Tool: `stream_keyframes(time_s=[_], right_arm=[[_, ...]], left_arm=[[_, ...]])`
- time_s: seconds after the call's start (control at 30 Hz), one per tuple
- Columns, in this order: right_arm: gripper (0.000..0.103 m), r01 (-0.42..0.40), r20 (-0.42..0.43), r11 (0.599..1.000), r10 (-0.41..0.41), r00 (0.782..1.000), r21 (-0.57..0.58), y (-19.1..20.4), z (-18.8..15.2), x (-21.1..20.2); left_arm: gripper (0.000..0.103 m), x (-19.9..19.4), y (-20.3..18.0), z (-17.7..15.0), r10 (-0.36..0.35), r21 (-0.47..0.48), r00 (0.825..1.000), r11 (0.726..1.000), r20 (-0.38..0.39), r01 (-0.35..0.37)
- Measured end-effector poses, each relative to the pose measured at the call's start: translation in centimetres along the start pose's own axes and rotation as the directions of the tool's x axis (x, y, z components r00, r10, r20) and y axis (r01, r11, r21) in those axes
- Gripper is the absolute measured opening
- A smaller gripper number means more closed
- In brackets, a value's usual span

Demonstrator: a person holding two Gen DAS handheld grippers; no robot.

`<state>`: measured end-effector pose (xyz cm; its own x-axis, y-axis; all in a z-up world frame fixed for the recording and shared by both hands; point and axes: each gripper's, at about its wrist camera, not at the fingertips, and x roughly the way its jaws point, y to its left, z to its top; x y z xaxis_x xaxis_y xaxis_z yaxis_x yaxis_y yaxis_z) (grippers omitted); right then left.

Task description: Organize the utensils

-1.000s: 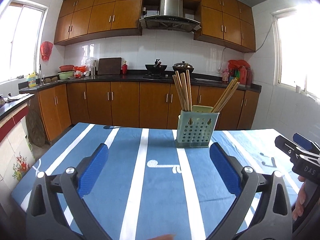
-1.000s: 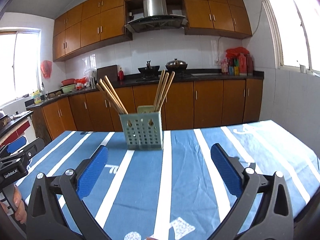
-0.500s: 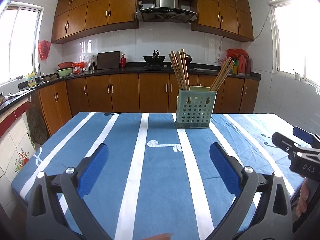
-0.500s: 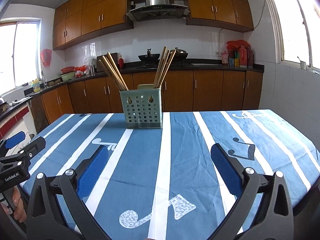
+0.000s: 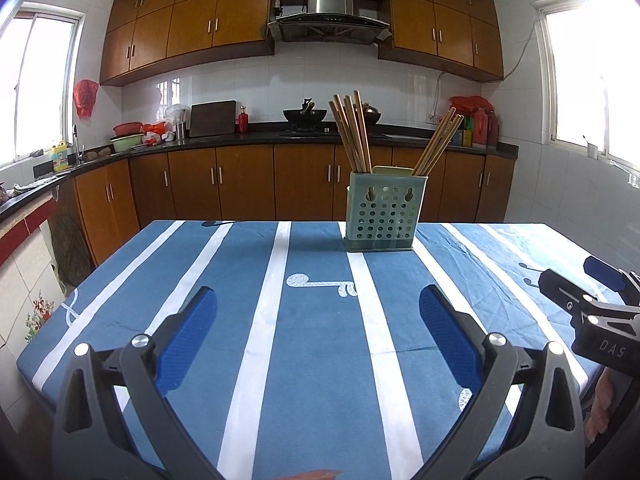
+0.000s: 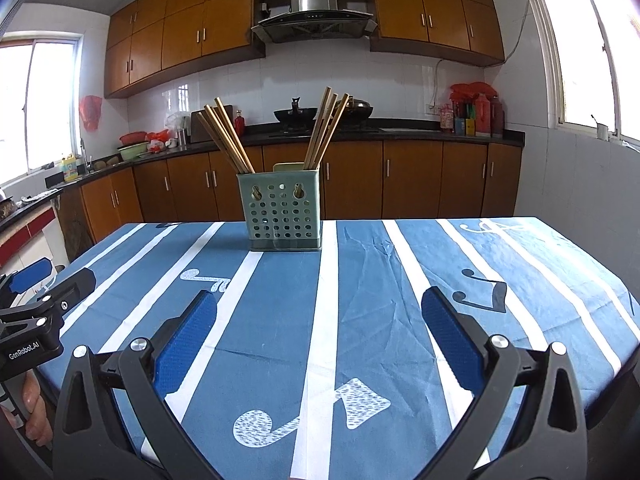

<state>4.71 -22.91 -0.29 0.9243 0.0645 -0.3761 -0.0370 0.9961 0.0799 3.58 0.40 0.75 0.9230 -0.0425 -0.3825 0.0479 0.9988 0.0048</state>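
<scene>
Here, left gripper (image 5: 318,320) spread, right gripper (image 6: 319,322) spread (both empty), chopsticks (image 5: 352,132) upright in holder (image 5: 382,216).

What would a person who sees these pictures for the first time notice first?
The pale green perforated holder stands on the far part of the blue striped tablecloth, with two bundles of wooden chopsticks leaning apart. In the foreground, the right tongs are wide open and empty; the left tongs are too.
</scene>
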Motion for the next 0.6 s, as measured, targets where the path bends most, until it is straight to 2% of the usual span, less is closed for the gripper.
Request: stream_keyframes(time_s=[0.2,0.6], right_arm=[[0.101,-0.004,0.033,1.000,0.004,0.999,0.001,-0.18,0.16,-0.65],[0.101,-0.004,0.027,1.000,0.004,1.000,-0.003,-0.01,0.21,-0.61]], left_arm=[[0.099,-0.49,-0.14,0.10,-0.007,-0.005,1.000,1.000,0.019,0.007],[0.099,-0.56,-0.33,0.12,-0.010,-0.006,1.000,1.000,0.016,0.010]])
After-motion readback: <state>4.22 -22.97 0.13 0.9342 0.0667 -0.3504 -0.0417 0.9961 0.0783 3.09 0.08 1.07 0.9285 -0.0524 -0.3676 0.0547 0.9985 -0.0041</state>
